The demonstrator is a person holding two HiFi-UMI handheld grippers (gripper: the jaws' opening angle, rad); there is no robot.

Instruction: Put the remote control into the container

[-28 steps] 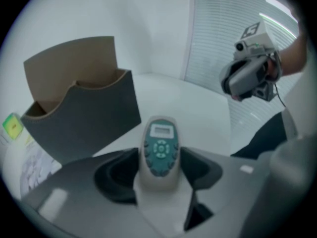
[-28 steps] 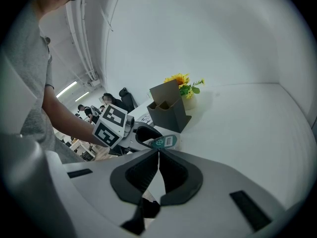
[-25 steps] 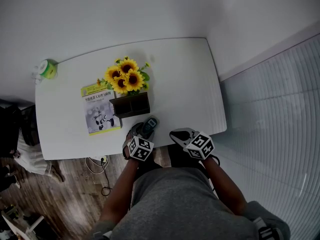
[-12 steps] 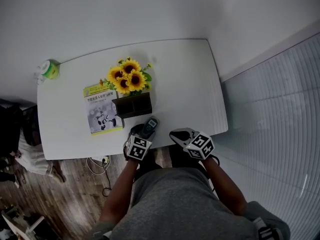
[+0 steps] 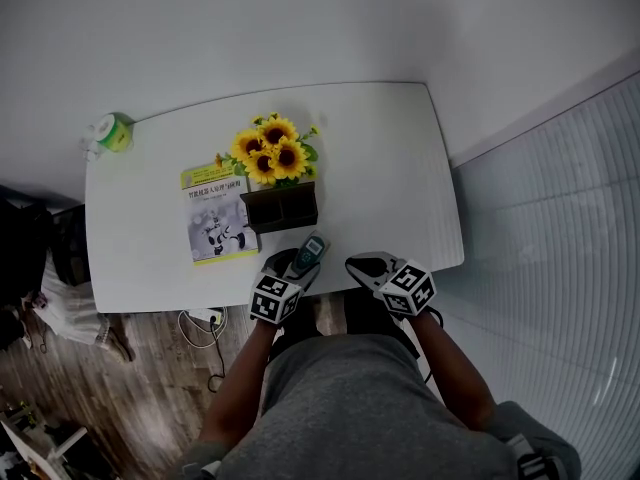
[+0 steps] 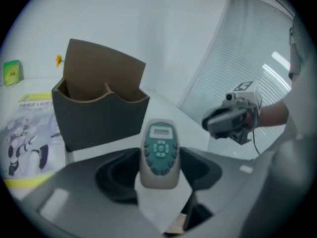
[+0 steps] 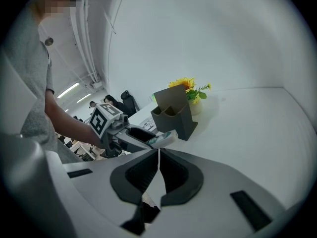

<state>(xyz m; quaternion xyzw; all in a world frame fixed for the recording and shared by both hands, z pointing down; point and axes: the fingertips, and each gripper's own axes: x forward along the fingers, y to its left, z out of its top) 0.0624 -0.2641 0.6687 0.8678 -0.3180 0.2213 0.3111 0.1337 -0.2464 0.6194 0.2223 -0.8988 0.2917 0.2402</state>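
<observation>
Remote control: the remote control (image 6: 160,151) sits in the lower centre of the left gripper view. Its buttons and small screen face up and its top end points toward the container (image 6: 99,114).
Left gripper: the left gripper (image 5: 301,261) has its jaws spread to the remote's width and pinches it by the lower end. We judge the grip secure, since both pads sit against the remote's sides.
Right gripper: the right gripper (image 7: 158,155) has its jaws pressed together with nothing between them. It waits at the lower centre-right of the head view, beside the left one and apart from it.
Container: it stands upright on the white table (image 5: 390,158) at the centre of the head view, in front of the sunflowers (image 5: 272,153) and beside the booklet (image 5: 216,223). We see two open compartments, both apparently empty.
Done: we have the remote picked up and, as the right gripper view suggests, carried clear of the tabletop.
Left to do: we have to carry it the short way to the container, tip it over the rim, lower it into a compartment and let go. It is not yet above the opening and lies just below and to the right of the container in the head view.
Change from the earlier frames: the left gripper's marker cube shows a different face, so we read a roll of the wrist, and the remote now angles more steeply toward the upper right. The whole table sits a little further right in the head view, which we take for a head shift. The right gripper keeps its spot by the near table edge.
</observation>
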